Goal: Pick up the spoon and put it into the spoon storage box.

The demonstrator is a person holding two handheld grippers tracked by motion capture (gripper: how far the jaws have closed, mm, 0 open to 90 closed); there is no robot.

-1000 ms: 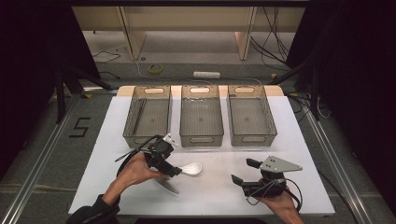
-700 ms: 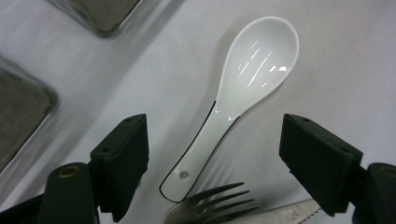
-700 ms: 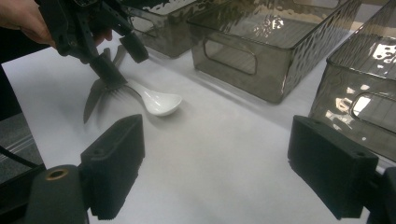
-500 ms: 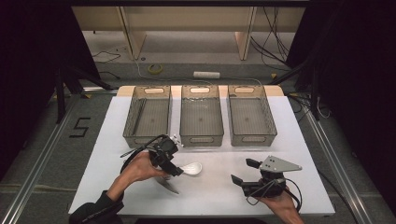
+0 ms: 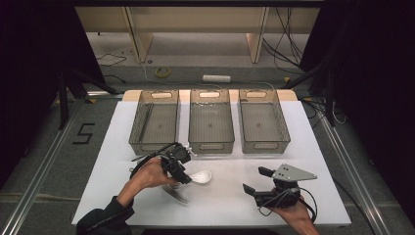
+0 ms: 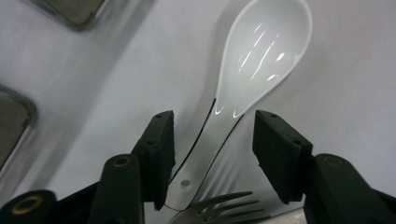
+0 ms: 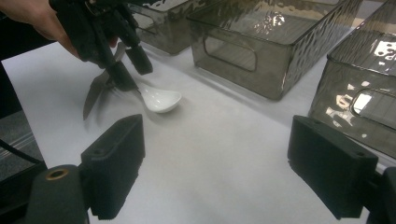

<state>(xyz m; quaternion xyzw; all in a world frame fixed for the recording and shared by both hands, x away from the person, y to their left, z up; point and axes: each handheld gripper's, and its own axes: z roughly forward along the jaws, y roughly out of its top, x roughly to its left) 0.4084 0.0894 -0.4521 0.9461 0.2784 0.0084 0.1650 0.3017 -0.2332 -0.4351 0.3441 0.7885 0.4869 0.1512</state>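
**Left gripper closing on the white spoon's handle**

Between the black jaws of the left gripper (image 6: 212, 154) lies the handle of a white ceramic spoon (image 6: 261, 60), its bowl pointing away toward the middle of the white table (image 5: 303, 122). The jaws have just been closing and now stand about half open, one on each side of the handle; a gap shows on both sides, so nothing is gripped yet. A metal fork (image 6: 224, 207) lies just beside the handle's end, and a knife (image 7: 93, 95) beside that.

To do this well, I judge the jaws should be centred on the handle, clear of the fork's tines, and pressed low to the table before lifting, as glazed ceramic may slip.

The right gripper (image 5: 258, 180) rests near the table's front edge, wide open and empty. Three smoky plastic bins (image 5: 210, 147) stand in a row beyond.

The only readable writing is a "5" (image 5: 84, 133) marked on the floor left of the table.
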